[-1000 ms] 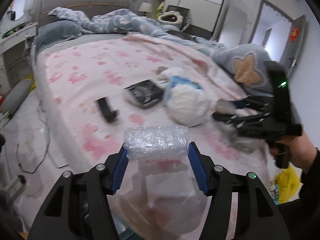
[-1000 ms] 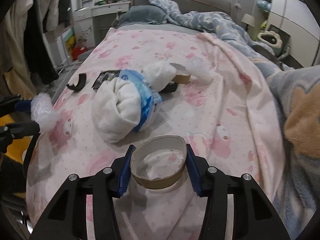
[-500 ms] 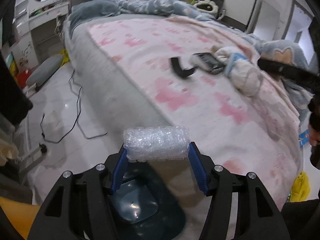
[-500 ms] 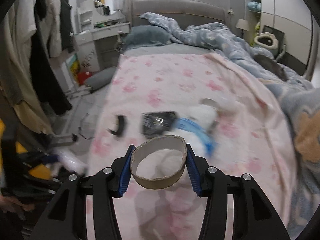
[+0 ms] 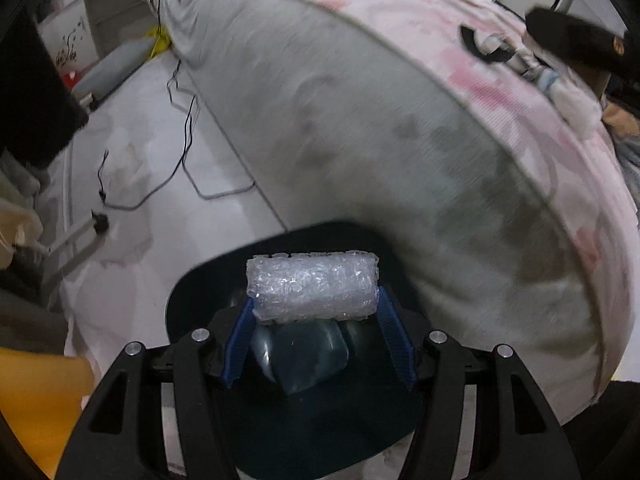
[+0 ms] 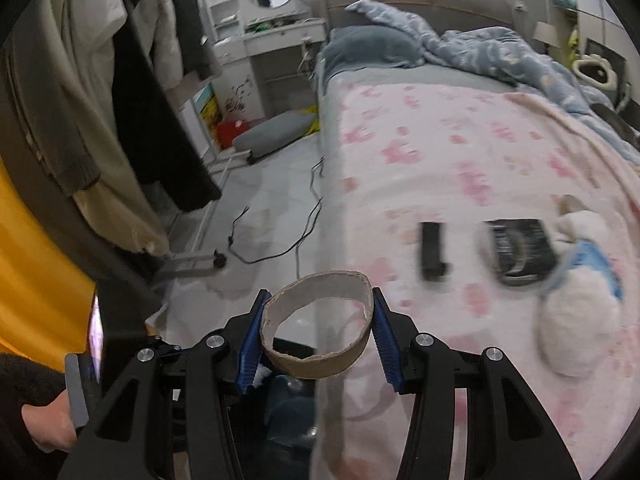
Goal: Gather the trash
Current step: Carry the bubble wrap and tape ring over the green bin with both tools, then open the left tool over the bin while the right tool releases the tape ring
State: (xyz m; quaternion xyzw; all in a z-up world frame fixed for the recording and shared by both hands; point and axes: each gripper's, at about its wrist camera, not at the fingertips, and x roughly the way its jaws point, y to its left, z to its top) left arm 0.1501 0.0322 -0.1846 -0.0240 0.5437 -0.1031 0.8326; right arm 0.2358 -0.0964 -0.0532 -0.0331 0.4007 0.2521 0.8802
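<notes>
My left gripper (image 5: 314, 312) is shut on a roll of bubble wrap (image 5: 312, 286) and holds it right above a dark trash bin (image 5: 208, 276) on the floor beside the bed. My right gripper (image 6: 318, 338) is shut on a cardboard tape ring (image 6: 318, 360), held over the bed's edge with the dark bin (image 6: 292, 400) partly showing below it. On the pink bedspread (image 6: 460, 152) lie a black curved strip (image 6: 431, 251), a black packet (image 6: 520, 250) and a white and blue bundle (image 6: 576, 320).
The grey mattress side (image 5: 400, 140) rises just right of the bin. Black cables (image 5: 184, 128) trail over the white floor. Hanging coats (image 6: 132, 100), a dresser (image 6: 264, 52) and a grey cushion (image 6: 276, 134) stand to the left. A blue quilt (image 6: 500, 56) lies at the bed's head.
Both grippers have swung left off the bed and down toward the floor. The left now holds the bubble wrap over the bin. The right has moved to the bed's edge with the ring.
</notes>
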